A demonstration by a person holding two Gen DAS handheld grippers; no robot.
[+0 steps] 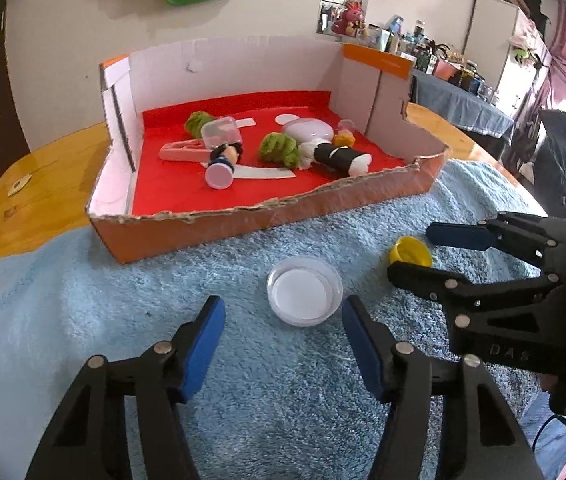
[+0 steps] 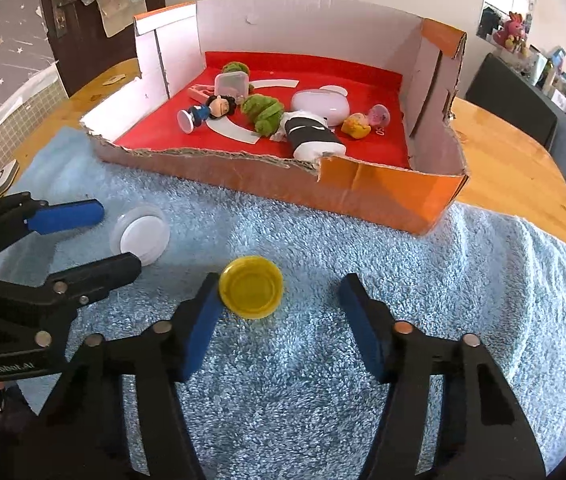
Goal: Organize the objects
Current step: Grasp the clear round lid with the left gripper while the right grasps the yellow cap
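The right gripper (image 2: 279, 312) is spread wide and empty. The yellow cap (image 2: 251, 287), on the blue towel (image 2: 403, 264), touches its left finger. The cap should be centred before closing; the cardboard box (image 2: 363, 192) waits at twelve o'clock. The left gripper (image 1: 283, 336) (equally wide, empty) frames the clear lid (image 1: 305, 297).

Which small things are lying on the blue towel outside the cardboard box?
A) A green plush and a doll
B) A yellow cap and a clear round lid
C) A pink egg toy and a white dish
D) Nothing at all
B: the yellow cap and the clear round lid both rest on the blue towel in front of the cardboard box, each by an open claw; the plush toys and doll lie inside the box.
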